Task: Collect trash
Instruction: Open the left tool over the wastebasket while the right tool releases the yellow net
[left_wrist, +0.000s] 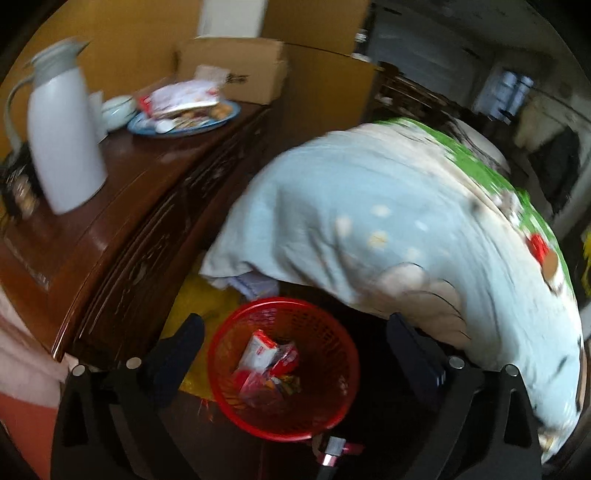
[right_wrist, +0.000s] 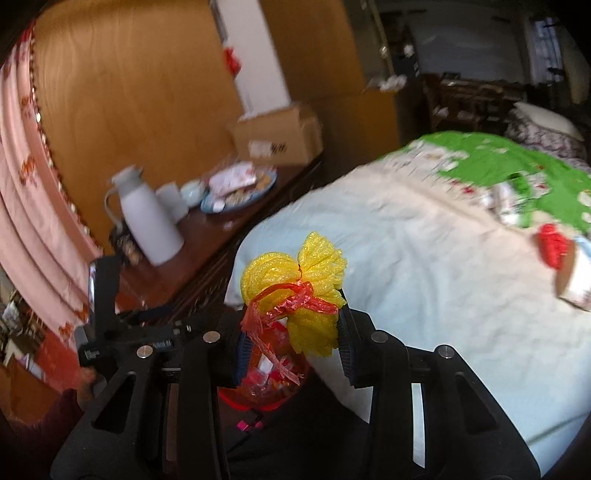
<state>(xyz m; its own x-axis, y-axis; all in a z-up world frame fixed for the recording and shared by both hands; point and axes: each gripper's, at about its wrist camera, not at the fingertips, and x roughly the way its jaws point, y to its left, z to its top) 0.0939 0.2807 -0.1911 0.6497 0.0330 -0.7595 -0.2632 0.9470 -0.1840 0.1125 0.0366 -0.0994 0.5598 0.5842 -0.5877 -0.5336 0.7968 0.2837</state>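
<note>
A red mesh basket (left_wrist: 325, 354) stands on the floor between the bed and a dresser, with red and white wrappers (left_wrist: 260, 352) lying in it. My left gripper (left_wrist: 295, 334) hangs above the basket, open wide, with nothing between its fingers (left_wrist: 184, 341). In the right wrist view my right gripper (right_wrist: 293, 332) is shut on a yellow foam net (right_wrist: 291, 273) tied with a red plastic strip (right_wrist: 295, 301). The bundle is over the red basket (right_wrist: 258, 397), which shows below between the fingers.
A dark wooden dresser (left_wrist: 122, 206) on the left carries a white thermos jug (left_wrist: 66, 147), a blue plate of snacks (left_wrist: 184, 118) and a cardboard box (left_wrist: 236, 70). A pale blue quilt (left_wrist: 369, 221) covers the bed on the right. A red item (right_wrist: 552, 245) lies on the quilt.
</note>
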